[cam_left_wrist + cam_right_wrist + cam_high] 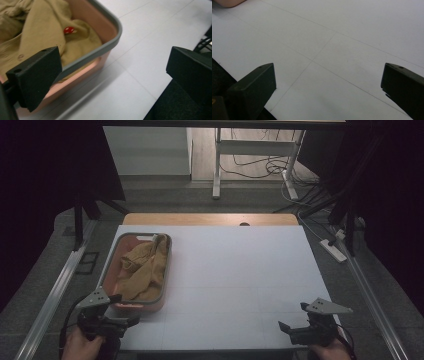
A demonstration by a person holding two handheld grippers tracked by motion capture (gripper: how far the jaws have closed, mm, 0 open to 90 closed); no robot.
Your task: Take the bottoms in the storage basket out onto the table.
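Note:
A pink basket (111, 265) with a grey rim stands on the left part of the white table (235, 270). A mustard-yellow garment (142, 267) lies crumpled inside it. In the left gripper view the garment (45, 32) carries a small red mushroom patch (69, 30), and the basket's rim (110, 42) runs close by. My left gripper (126, 310) is open at the basket's near corner, with nothing between its jaws. My right gripper (295, 316) is open low over the bare table near the front right edge. In the right gripper view the white tabletop (332, 45) lies beyond the jaws.
Black curtains hang at both sides. A white desk frame (252, 150) and loose cables (300, 185) stand on the floor beyond the table. A power strip (334, 249) lies on the floor at the right. A wooden strip (210, 219) borders the table's far edge.

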